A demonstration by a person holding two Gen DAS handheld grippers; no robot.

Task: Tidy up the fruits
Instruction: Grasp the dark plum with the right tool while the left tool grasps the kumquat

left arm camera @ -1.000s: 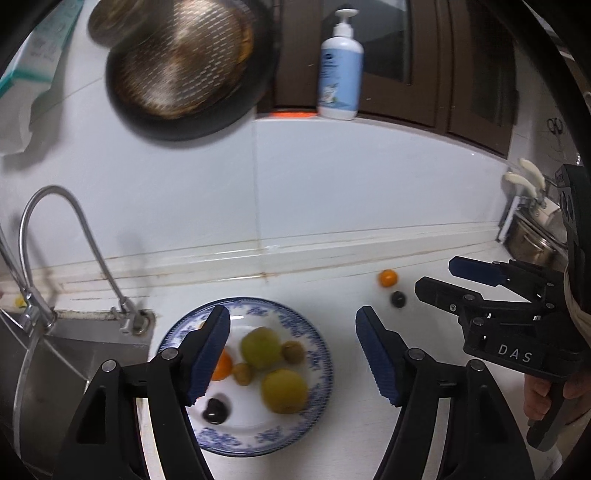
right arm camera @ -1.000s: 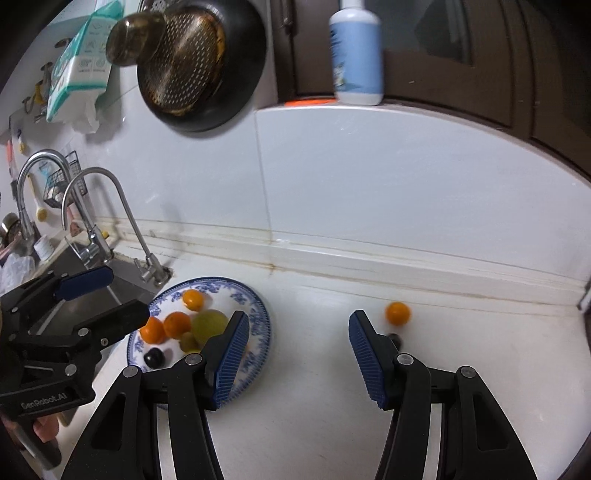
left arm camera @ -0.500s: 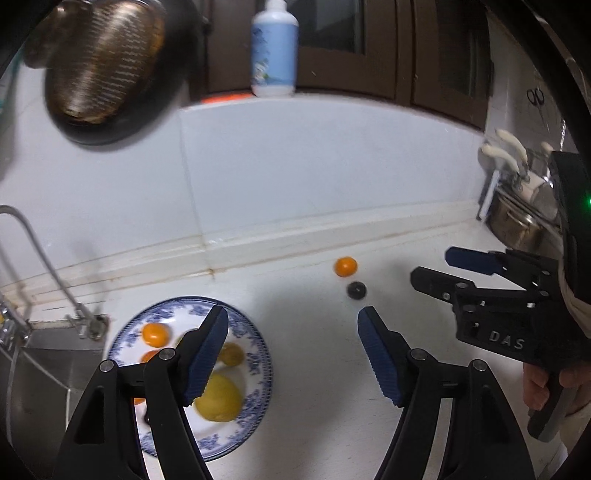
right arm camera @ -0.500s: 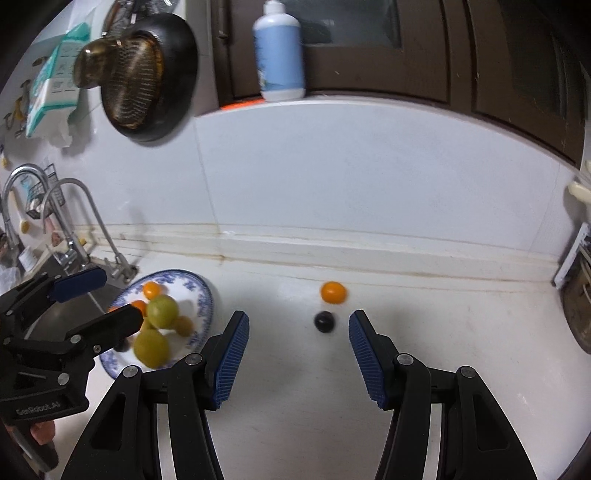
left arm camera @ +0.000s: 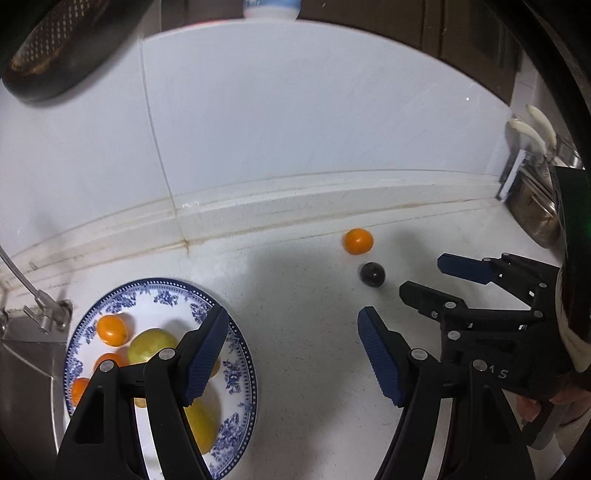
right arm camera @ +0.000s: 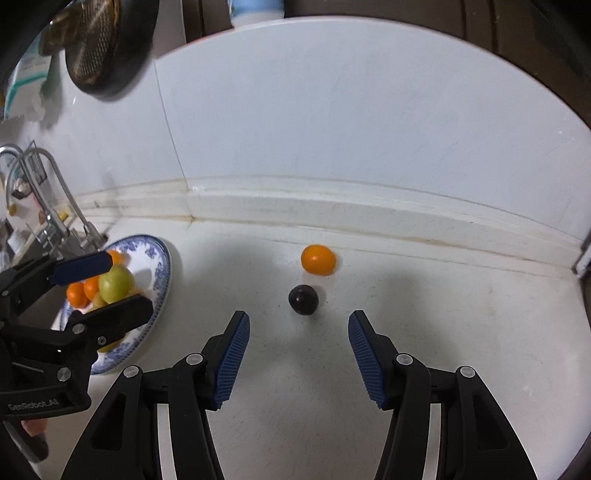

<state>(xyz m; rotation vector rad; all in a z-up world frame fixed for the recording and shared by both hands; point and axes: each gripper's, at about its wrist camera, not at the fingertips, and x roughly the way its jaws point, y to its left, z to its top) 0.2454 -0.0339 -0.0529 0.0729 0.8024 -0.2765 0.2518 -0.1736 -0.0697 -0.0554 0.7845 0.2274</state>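
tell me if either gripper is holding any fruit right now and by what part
Nothing is held. The left gripper and right gripper are both open and empty; the dark fruit and orange fruit lie loose on the counter.

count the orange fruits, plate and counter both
4 visible: one orange fruit on the counter near the wall, behind the dark fruit, and three on the blue plate at. The left gripper may hide more.

A dark pan (right arm camera: 110, 48) with a mesh strainer hangs on the white wall, a bottle (right arm camera: 256, 9) standing on the ledge above. At the left, curved taps (right arm camera: 55, 192) rise over the sink (left arm camera: 22, 369). Far right of the white desk (right arm camera: 461, 332), white-handled utensils (left arm camera: 532, 129) sit in a metal holder.
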